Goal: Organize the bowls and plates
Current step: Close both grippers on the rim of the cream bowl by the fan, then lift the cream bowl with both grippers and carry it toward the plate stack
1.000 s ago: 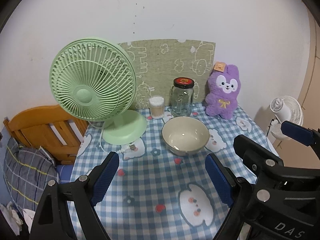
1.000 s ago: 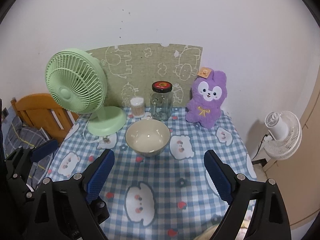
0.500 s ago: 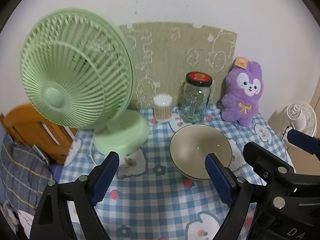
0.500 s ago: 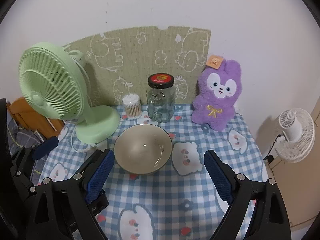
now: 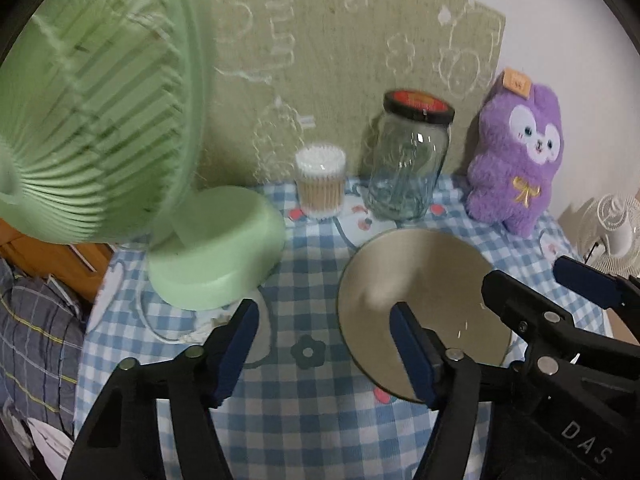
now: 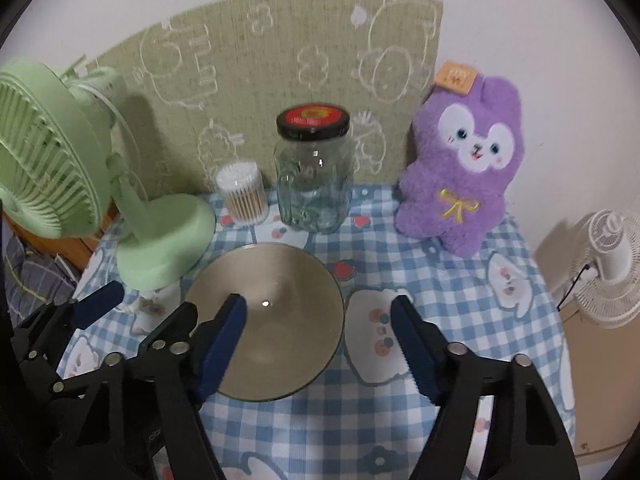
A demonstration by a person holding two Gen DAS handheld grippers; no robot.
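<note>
The bowl (image 6: 276,312) is set on the checked tabletop (image 6: 440,292). Its rim is straddled from either side by the left hand-held gripper (image 5: 324,344) and the right hand-held gripper (image 6: 318,338), whose jaws have just been closing but remain apart, ungripped. Beyond stands a jar (image 6: 314,172).

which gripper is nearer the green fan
Left. The left gripper sits just in front of the green fan's base; the right gripper straddles the bowl's far rim, farther off.
</note>
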